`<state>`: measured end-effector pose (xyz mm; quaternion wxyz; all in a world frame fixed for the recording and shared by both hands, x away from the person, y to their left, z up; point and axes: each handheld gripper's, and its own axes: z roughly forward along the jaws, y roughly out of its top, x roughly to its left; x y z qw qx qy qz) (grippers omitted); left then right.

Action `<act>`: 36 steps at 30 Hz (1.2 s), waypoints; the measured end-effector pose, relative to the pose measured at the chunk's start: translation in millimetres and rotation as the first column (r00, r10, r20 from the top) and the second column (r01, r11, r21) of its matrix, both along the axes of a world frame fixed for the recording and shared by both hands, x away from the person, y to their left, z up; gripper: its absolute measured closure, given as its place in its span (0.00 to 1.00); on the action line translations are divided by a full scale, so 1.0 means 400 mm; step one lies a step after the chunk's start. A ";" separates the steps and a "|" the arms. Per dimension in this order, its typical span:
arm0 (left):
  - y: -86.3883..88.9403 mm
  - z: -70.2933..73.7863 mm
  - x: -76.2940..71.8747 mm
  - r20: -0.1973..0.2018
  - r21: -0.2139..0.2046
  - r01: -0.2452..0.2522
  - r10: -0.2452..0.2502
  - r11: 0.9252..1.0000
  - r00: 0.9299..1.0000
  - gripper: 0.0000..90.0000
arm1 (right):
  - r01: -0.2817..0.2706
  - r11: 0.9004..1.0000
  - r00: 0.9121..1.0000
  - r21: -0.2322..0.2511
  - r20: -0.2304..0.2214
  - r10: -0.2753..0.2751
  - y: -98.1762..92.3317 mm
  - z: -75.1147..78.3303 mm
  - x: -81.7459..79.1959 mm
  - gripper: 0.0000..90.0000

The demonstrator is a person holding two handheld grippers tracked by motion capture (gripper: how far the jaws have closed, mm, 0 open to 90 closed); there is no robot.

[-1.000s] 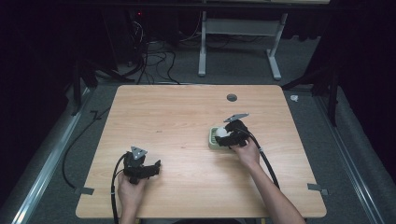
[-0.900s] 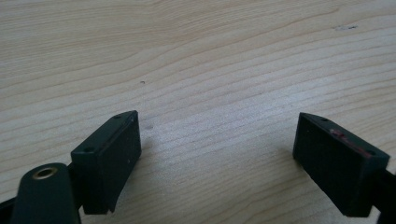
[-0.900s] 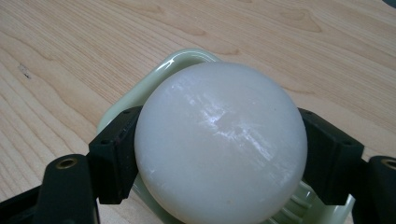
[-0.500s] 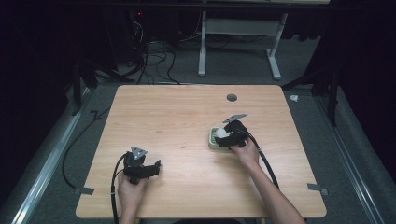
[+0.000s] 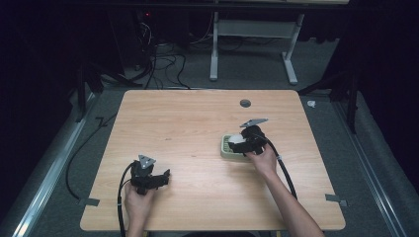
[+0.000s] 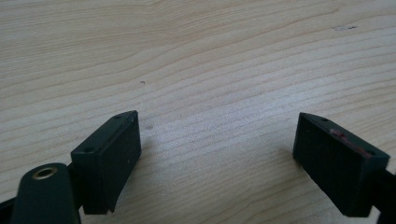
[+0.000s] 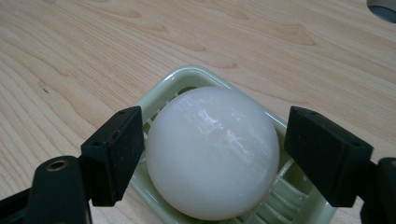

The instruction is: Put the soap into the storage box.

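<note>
Nearest the person's edge of the wooden table (image 5: pixel 197 123), the left hand (image 5: pixel 136 202) holds the left gripper (image 5: pixel 165 175) low over bare wood at the near left; its cable (image 5: pixel 120 197) loops back beside the wrist, and the grey three-cornered plate (image 5: pixel 146 161) sits on top; in the left gripper view the two black jaws stand wide apart with nothing but wood grain between them, their tips close to the surface.

Farther in, right of centre, the right hand (image 5: pixel 263 160) brings the right gripper (image 5: pixel 234 144) over a pale green soap dish (image 5: pixel 225 144); a round white soap bar (image 7: pixel 212 151) lies in the dish, resting on its ribbed floor; in the right gripper view the bar sits directly between the two jaws, which are spread wide, one on either side of it; the left jaw stands just beside the bar, and whether it touches cannot be told, while a clear gap separates the right jaw from it; the dish rim (image 7: pixel 187 74) curves round the far side of the bar.

Beyond the dish, near the far edge, a dark round grommet (image 5: pixel 245 103) is set in the tabletop; behind the table lie tangled cables (image 5: pixel 158 59) on the grey floor and the white legs of another desk (image 5: pixel 252 44).
</note>
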<state>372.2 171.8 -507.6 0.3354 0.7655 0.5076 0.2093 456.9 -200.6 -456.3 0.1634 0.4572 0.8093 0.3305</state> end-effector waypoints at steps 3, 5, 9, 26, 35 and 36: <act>0.000 0.000 0.000 0.000 0.000 0.000 0.000 1.000 1.000 0.18 | 0.004 1.000 1.000 0.018 0.016 -0.004 -0.006 0.013 -0.006 0.23; 0.000 0.000 0.000 0.000 0.000 0.000 0.000 1.000 1.000 0.18 | 0.005 1.000 1.000 0.031 0.026 -0.006 -0.011 0.023 -0.009 0.23; 0.000 0.000 0.000 0.000 0.000 0.000 0.000 1.000 1.000 0.18 | 0.010 0.999 0.999 0.045 0.041 -0.012 -0.019 0.038 -0.016 0.24; 0.000 0.000 0.000 0.001 -0.001 0.000 0.000 1.000 1.000 0.18 | 0.022 0.995 0.996 0.099 0.079 -0.030 -0.062 0.086 -0.045 0.25; 0.000 0.000 0.000 0.000 0.000 0.000 0.000 1.000 1.000 0.18 | 0.025 0.994 0.995 0.110 0.096 -0.036 -0.079 0.105 -0.063 0.25; 0.000 0.000 0.000 0.000 0.000 0.000 0.000 1.000 1.000 0.18 | 0.023 0.994 0.994 0.109 0.102 -0.034 -0.081 0.105 -0.063 0.25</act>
